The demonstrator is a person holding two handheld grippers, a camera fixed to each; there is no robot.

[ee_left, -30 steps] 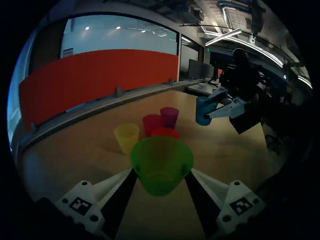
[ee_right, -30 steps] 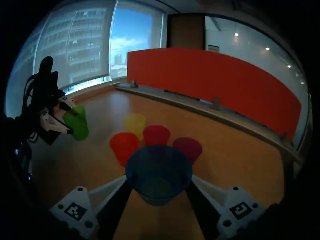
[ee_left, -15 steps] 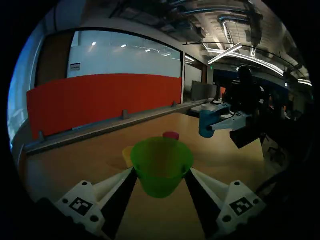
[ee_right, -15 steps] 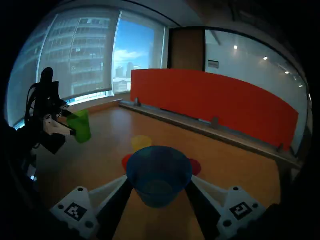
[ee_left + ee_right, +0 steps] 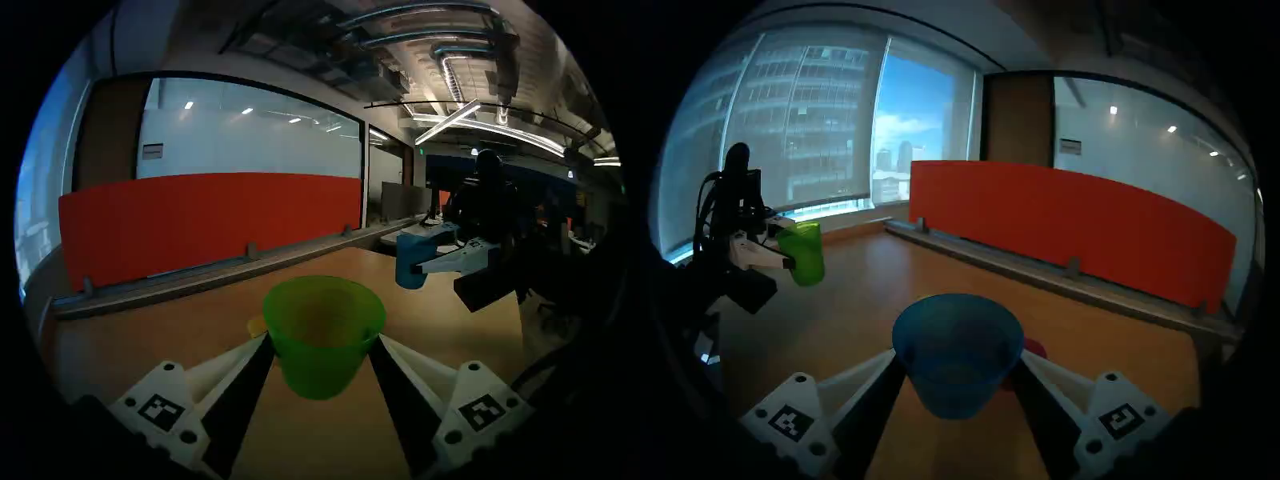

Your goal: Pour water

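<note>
Blue cup (image 5: pixel 958 352) upright, pinched on both sides by the fingers of the right gripper (image 5: pixel 958 362), held above the wooden table (image 5: pixel 880 292). Green cup (image 5: pixel 324 336) likewise upright, clamped between both fingers of the left gripper (image 5: pixel 322 346), well apart from the blue one. Water level in either cup impossible to tell. Likely risks: tipping before lining up the rims, spilling onto the table; gripping the tapered plastic too lightly, letting a cup slip down through the fingers; knocking rims together. Beyond, an orange partition (image 5: pixel 1088 228).
</note>
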